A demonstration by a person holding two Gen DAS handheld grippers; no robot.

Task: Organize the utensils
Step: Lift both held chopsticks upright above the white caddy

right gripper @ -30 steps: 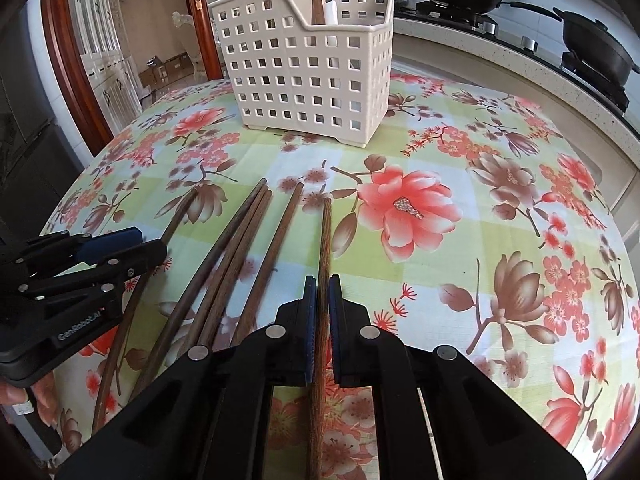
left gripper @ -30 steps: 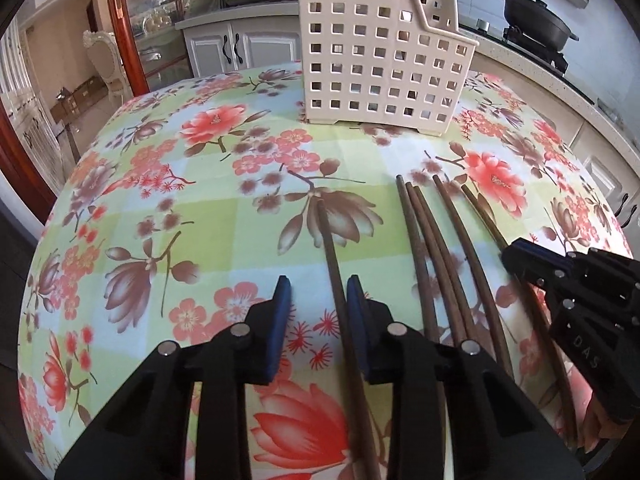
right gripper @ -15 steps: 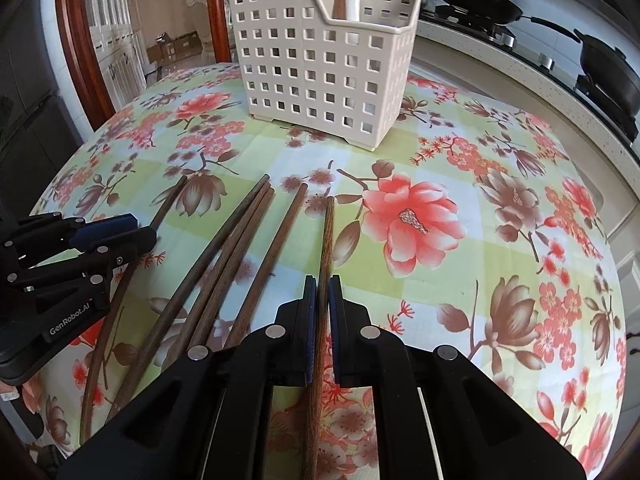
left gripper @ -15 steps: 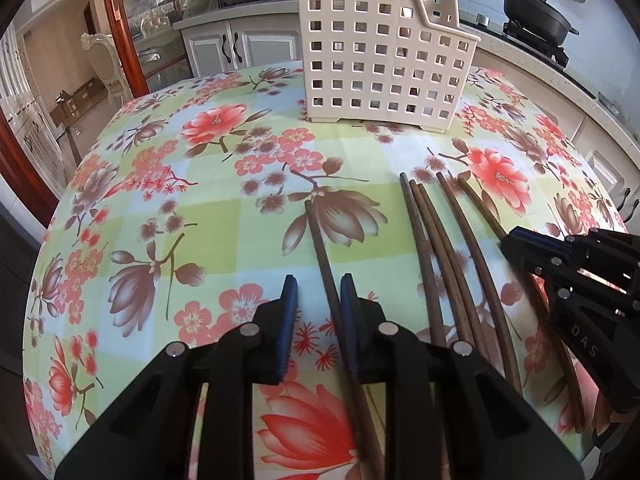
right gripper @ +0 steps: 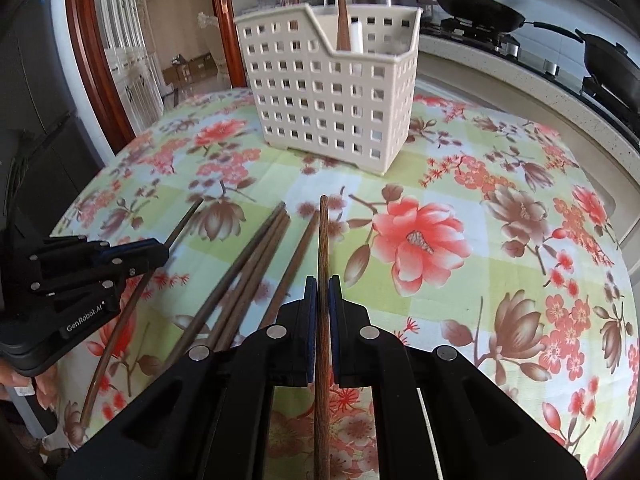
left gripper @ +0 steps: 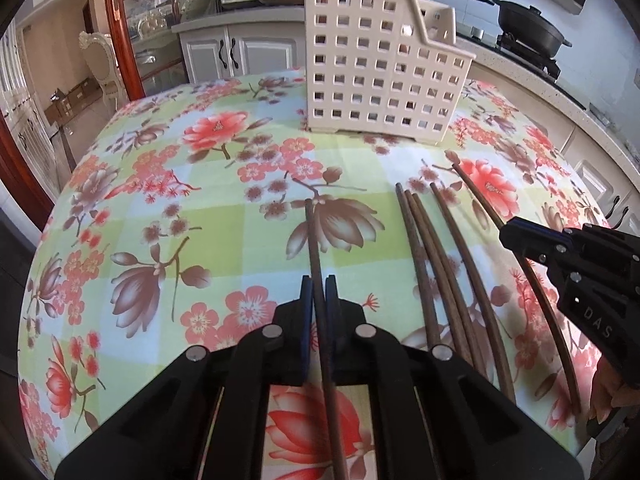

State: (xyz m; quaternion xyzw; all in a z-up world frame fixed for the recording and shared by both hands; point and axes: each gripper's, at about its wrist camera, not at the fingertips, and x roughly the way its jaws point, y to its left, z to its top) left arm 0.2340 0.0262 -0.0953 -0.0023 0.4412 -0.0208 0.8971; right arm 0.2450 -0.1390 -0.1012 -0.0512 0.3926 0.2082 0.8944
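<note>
Straight ahead of both grippers stands the basket (right gripper: 332, 92); left gripper (left gripper: 319, 300) and right gripper (right gripper: 323, 300) each pinch one chopstick pointing at it.

Left wrist view: the lower length of the dark chopstick (left gripper: 316, 248) passes behind the left gripper (left gripper: 319, 292) body and runs off the bottom edge. The near ends of the four loose chopsticks (left gripper: 436, 248) are partly covered by the gripper frame. The right gripper (left gripper: 516, 236) is cut off at the right edge.

Right wrist view: the brown chopstick (right gripper: 323, 236) leaves the frame at the bottom. The basket (right gripper: 332, 92) walls conceal the lower parts of the utensils (right gripper: 342, 20) standing inside; their tops are cropped. The tablecloth's (right gripper: 460, 296) near edge is hidden.
</note>
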